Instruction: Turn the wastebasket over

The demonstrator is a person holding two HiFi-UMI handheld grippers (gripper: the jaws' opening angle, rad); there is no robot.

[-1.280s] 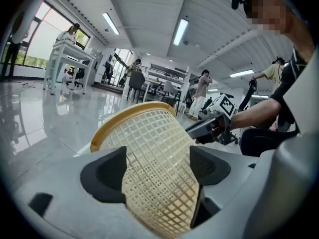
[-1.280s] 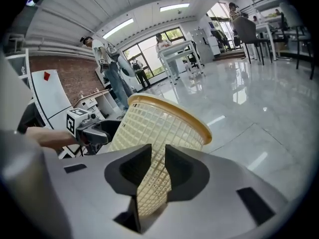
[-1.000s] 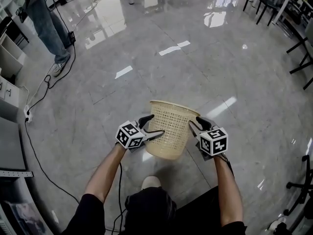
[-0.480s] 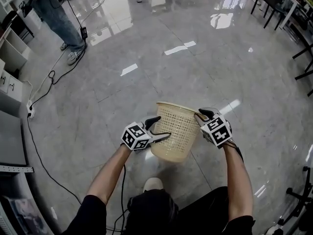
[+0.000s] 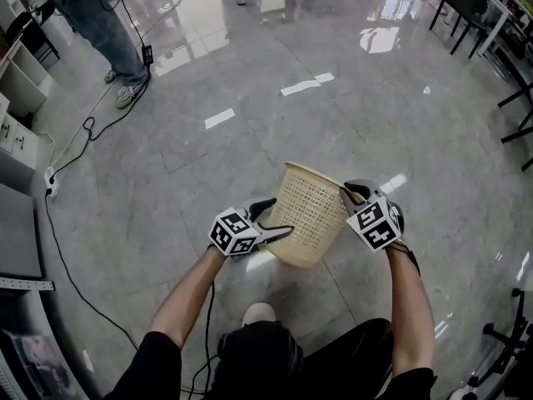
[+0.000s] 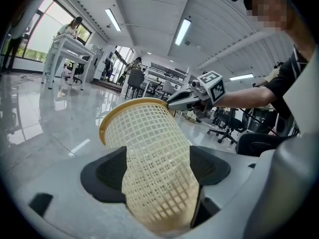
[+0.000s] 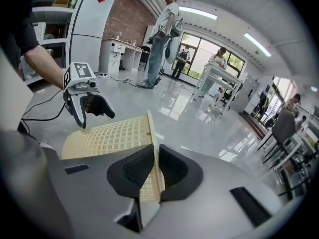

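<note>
The cream mesh wastebasket (image 5: pixel 312 211) is tilted, its rim leaning up and to the left in the head view. My left gripper (image 5: pixel 281 216) straddles its lower body, and in the left gripper view both pads touch the mesh wastebasket (image 6: pixel 144 133) near its base. My right gripper (image 5: pixel 350 192) is at the rim's right side. Its jaws have just been closing, and in the right gripper view the pads of the right gripper (image 7: pixel 154 168) pinch the rim wall of the wastebasket (image 7: pixel 107 136).
A person (image 5: pixel 100 23) stands at the far left beside a trailing cable (image 5: pixel 75 152) and a power strip (image 5: pixel 50 192). Shelves (image 5: pixel 17 82) line the left edge, chairs (image 5: pixel 466 2) stand at the far right. My shoe (image 5: pixel 256 312) is just below the basket.
The right gripper has rolled, risen a little and closed on the rim. The basket has tipped from upright, its rim swinging left. The left gripper has stayed in place.
</note>
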